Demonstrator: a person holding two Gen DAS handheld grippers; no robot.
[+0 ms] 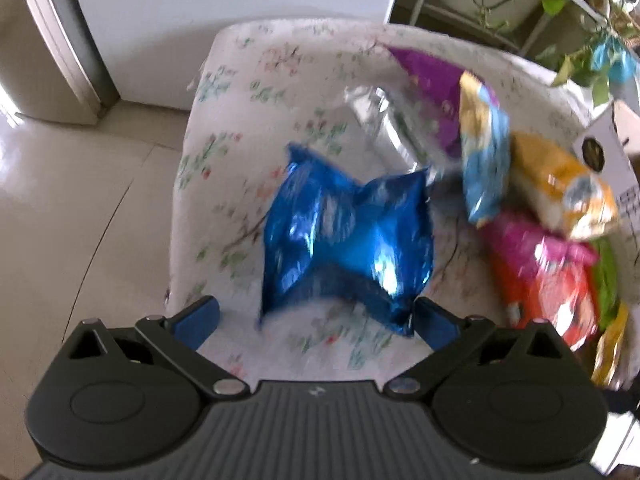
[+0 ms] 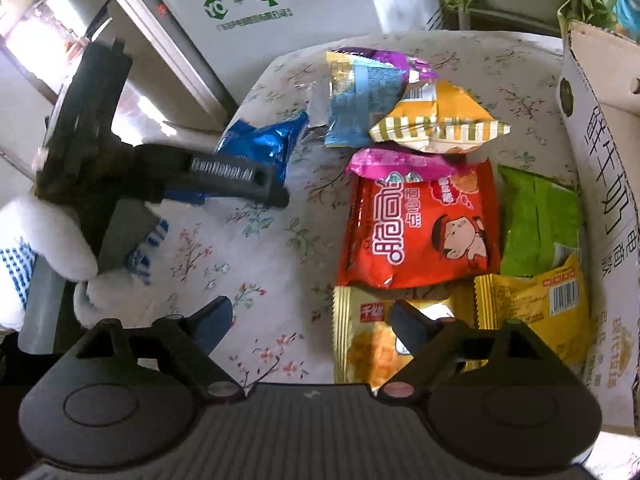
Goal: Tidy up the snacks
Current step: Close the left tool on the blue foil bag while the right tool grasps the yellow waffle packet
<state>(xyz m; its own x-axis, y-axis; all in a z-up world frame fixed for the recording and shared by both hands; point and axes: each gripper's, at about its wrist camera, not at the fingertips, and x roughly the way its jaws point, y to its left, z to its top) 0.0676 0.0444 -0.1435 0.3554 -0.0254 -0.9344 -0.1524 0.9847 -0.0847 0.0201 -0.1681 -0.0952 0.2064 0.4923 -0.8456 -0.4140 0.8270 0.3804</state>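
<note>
A crumpled blue foil bag (image 1: 348, 236) lies on the floral tablecloth (image 1: 248, 92). My left gripper (image 1: 318, 322) hangs just above it, open wide, with the bag's near end between the fingers and its corner at the right fingertip (image 1: 434, 322). In the right wrist view the same blue bag (image 2: 260, 144) shows under the left gripper's black finger (image 2: 240, 178), which a white-gloved hand (image 2: 52, 236) carries. My right gripper (image 2: 312, 324) is open with only cloth between its fingers. Its right fingertip (image 2: 408, 328) hovers over a gold packet (image 2: 368, 348).
Snack packets crowd the table's right: red (image 2: 420, 228), green (image 2: 540, 220), yellow (image 2: 532, 304), orange striped (image 2: 440, 120), light blue (image 2: 360, 100), purple (image 2: 392, 60). A cardboard box (image 2: 600, 140) stands at the right edge. Behind are a white appliance (image 1: 224, 20) and potted plants (image 1: 580, 20).
</note>
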